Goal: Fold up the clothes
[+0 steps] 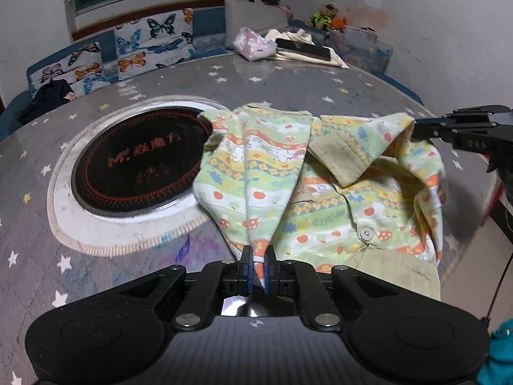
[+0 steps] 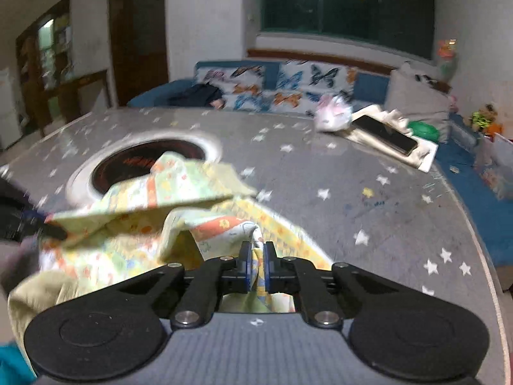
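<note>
Left claw (image 1: 258, 258) pinching a pulled-up point of the patterned shirt (image 1: 320, 192); blue pads pressed together on the fabric, a taut ridge of cloth running from the pads toward 12 o'clock in the left wrist view. Right claw (image 2: 256, 255) likewise clamped on a bunched fold of the same shirt (image 2: 128, 224), cloth visible between the pads and hanging below them. In the left wrist view the right claw (image 1: 416, 130) enters from 3 o'clock, its tip at the shirt's yellow-lined edge, that corner lifted off the desk (image 1: 48, 240). Shirt: pale green, yellow and white bands with orange motifs, one button (image 1: 366, 233) showing near the placket; it lies crumpled on the grey star-printed desk cover, its 9 o'clock edge overlapping the rim of the round black cooktop (image 1: 134, 163) set in a white ring. Right wrist view is motion-blurred; shirt detail there is poor, and the dark shape at 9 o'clock cannot be identified with certainty. At the desk's far side, 1 o'clock in the left wrist view: a phone (image 1: 303, 48) on pale folded cloth, a pink-and-white bundle (image 1: 253, 44) just beside it. Butterfly-print cushions (image 1: 128, 54) on the blue sofa behind the desk, 11 o'clock.
</note>
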The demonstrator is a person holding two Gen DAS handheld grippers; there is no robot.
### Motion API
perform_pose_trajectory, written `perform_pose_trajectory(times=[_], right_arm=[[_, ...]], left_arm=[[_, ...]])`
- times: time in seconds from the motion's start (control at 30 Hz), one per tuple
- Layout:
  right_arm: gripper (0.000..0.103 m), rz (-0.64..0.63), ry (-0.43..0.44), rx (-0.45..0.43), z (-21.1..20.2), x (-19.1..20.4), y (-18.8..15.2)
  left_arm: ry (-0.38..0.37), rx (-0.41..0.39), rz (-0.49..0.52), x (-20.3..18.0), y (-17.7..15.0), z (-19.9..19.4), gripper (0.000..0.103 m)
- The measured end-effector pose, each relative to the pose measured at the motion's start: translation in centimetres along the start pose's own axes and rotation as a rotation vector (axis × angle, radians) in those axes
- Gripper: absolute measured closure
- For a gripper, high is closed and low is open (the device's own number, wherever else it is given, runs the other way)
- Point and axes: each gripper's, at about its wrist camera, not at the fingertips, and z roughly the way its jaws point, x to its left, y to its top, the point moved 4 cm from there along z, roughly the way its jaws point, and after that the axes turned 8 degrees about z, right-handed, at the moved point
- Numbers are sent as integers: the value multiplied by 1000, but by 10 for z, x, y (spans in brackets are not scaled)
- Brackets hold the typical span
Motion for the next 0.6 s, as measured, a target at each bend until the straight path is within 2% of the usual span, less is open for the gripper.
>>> perform_pose_trajectory(times=[0.07,0.13,0.17,0.27,0.43,0.6], right_arm=[[88,8,23,17,-5,-2,-3],[70,16,39,27,-10,-4,-5],[67,21,31,15,-12,-6,-3],[67,57,1,-20,-18,-18,4],[61,144,-48,-39,-14,-44,13],[53,202,-54,-20,-1,-60,12]], left_arm=[[-23,4,15,1,-2,-2,92],[-33,-5,31,2,-2,-8,89],[-33,-12,33,4,0,-10,87],[-20,-33,32,12,8,-17,78],[43,-58,8,27,27,-19,54],[80,-56,-32,45,49,-3,52]])
